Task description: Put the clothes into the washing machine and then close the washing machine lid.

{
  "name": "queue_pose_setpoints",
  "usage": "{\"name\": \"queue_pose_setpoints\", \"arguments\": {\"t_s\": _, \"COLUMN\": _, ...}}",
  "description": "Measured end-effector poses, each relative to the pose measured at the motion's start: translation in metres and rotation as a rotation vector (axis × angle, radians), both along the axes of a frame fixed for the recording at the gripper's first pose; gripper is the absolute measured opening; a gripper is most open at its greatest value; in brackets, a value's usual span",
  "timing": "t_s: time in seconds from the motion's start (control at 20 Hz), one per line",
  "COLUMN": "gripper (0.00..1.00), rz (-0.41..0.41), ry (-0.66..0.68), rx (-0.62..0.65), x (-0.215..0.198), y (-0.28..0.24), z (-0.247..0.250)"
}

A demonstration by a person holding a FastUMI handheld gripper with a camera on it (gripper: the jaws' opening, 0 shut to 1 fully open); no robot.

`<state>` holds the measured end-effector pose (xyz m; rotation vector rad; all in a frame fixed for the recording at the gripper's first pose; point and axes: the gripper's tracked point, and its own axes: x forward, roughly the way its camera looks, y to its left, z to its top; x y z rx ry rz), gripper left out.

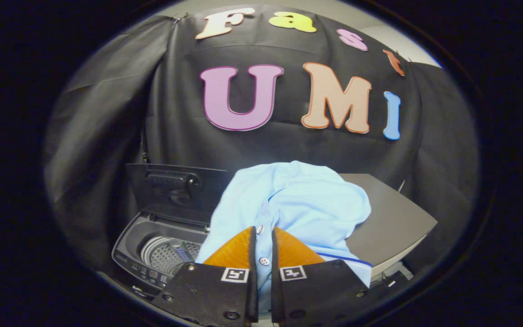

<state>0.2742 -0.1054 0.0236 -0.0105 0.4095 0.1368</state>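
Fabric: pale blue shirt (288,200), bunched and draped over the claw, with a row of small buttons along its placket and a dark stripe near its lower hem.
Claw: claw (263,234) has its two fingers drawn nearly together, pinching the shirt's buttoned placket in the narrow gap between them; a button shows in that gap.
Shirt position: held up off any surface, hanging in front of and partly hiding the near left corner of the grey worktop (393,218); its left fold hangs beside the open washing machine, just right of the tub opening.
Washing machine: dark top-loading washing machine (139,254) sits to the left of the fingers and lower than the shirt, just left of the worktop.
Lid: lid (175,186) stands raised, leaning back toward the black cloth wall (107,136) behind it.
Drum: perforated metal drum (170,256) is visible through the open top; no clothing can be seen in the part that shows.
Controls: a strip of small buttons (145,272) runs along the machine's front rim.
Worktop: bare grey surface to the right of the shirt, its far edge close to the cloth wall.
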Motion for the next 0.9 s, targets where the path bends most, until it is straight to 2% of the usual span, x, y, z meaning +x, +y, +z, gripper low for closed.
{"name": "queue_pose_setpoints", "arguments": {"t_s": 0.3, "gripper": 0.11, "rz": 0.107, "ry": -0.003, "rx": -0.022, "x": -0.006, "y": 0.058, "z": -0.004}}
{"name": "queue_pose_setpoints", "arguments": {"t_s": 0.5, "gripper": 0.11, "rz": 0.206, "ry": 0.058, "rx": -0.062, "x": -0.008, "y": 0.106, "z": -0.03}}
{"name": "queue_pose_setpoints", "arguments": {"t_s": 0.9, "gripper": 0.11, "rz": 0.355, "ry": 0.158, "rx": -0.042, "x": -0.011, "y": 0.198, "z": -0.09}}
